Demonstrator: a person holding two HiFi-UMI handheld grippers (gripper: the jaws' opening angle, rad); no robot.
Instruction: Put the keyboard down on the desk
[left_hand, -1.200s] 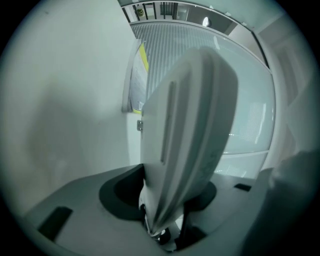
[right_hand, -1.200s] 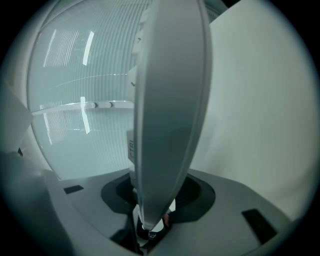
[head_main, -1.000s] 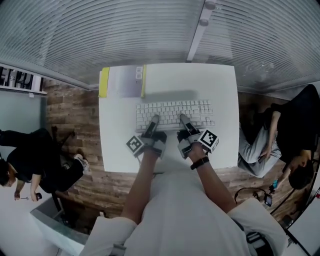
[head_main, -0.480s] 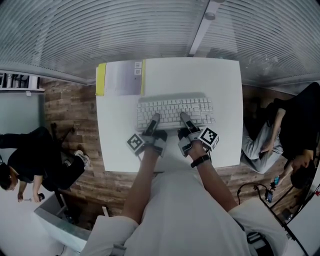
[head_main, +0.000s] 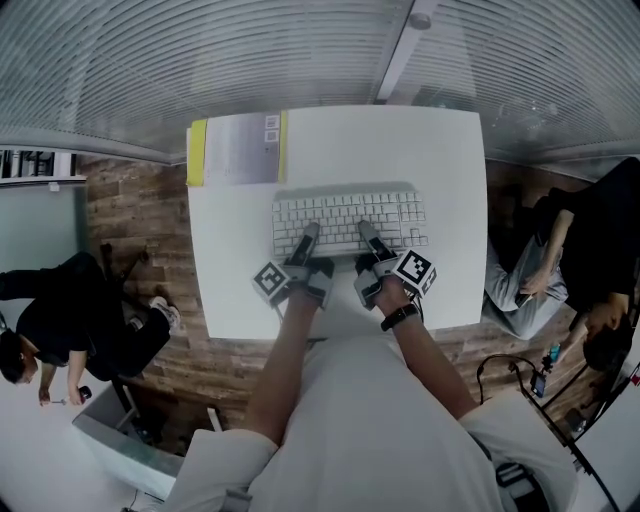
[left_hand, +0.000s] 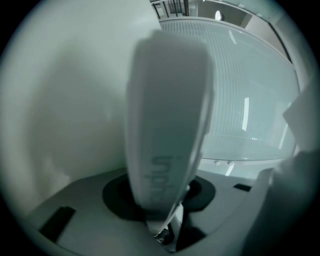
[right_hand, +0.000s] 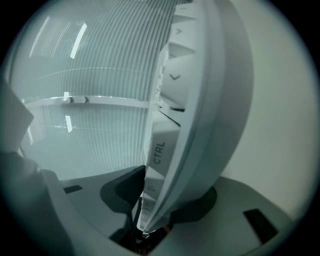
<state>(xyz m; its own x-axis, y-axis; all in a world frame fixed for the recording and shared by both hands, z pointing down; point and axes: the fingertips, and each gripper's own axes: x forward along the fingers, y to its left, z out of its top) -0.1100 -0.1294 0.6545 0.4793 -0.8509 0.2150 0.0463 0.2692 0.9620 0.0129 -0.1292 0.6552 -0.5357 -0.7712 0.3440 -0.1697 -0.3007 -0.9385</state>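
A white keyboard (head_main: 345, 218) lies across the middle of the white desk (head_main: 240, 270), with a thin shadow along its far edge. My left gripper (head_main: 305, 240) has the near edge left of centre between its jaws, which are closing. My right gripper (head_main: 368, 235) has the near edge right of centre, and its jaws are opening. In the left gripper view the keyboard's (left_hand: 167, 115) underside fills the gap of the left gripper (left_hand: 165, 220). In the right gripper view the keyboard's key row (right_hand: 165, 125) sits deep in the right gripper (right_hand: 150, 220). I cannot tell whether it rests on the desk.
A grey folder with yellow edges (head_main: 235, 148) lies at the desk's far left corner. A person in black (head_main: 60, 320) sits on the floor to the left, and another person (head_main: 590, 270) is at the right. Ribbed wall panels rise behind the desk.
The shadow beyond the keyboard's far edge has shrunk. Both grippers stay on the near edge. The view has shifted a little, so the desk sits higher in the frame.
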